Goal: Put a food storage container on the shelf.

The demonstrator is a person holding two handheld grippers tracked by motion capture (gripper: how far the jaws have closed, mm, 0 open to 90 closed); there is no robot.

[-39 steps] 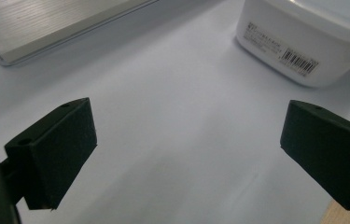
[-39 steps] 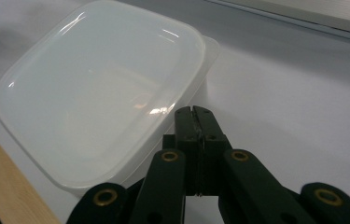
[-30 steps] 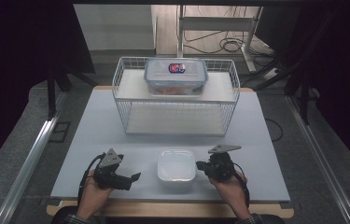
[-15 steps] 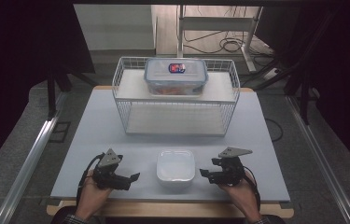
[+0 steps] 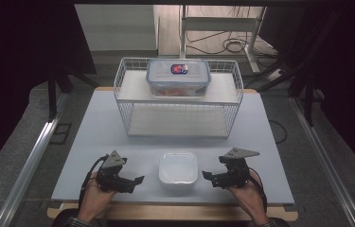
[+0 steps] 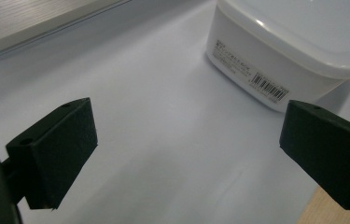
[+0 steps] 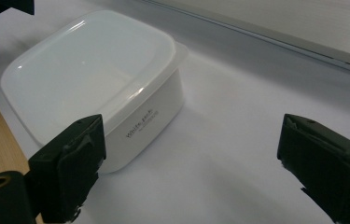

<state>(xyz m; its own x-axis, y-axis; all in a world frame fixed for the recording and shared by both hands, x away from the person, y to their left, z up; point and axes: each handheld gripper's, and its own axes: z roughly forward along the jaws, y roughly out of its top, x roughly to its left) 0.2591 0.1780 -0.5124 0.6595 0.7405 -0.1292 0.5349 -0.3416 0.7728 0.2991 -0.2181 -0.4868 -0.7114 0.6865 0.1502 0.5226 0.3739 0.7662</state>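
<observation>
A white lidded tub sits near the front edge of the pale surface; everything else is placed from it. Just to its left, the left tool rests low in a hand, jaws spread wide and holding nothing, the tub's barcode side ahead of them. Just to its right, the right tool points inward, jaws also wide apart and empty, near the tub's printed wall but not touching. Well behind the tub stands a white wire rack, and on its upper shelf lies a clear box with a blue-rimmed lid.
</observation>
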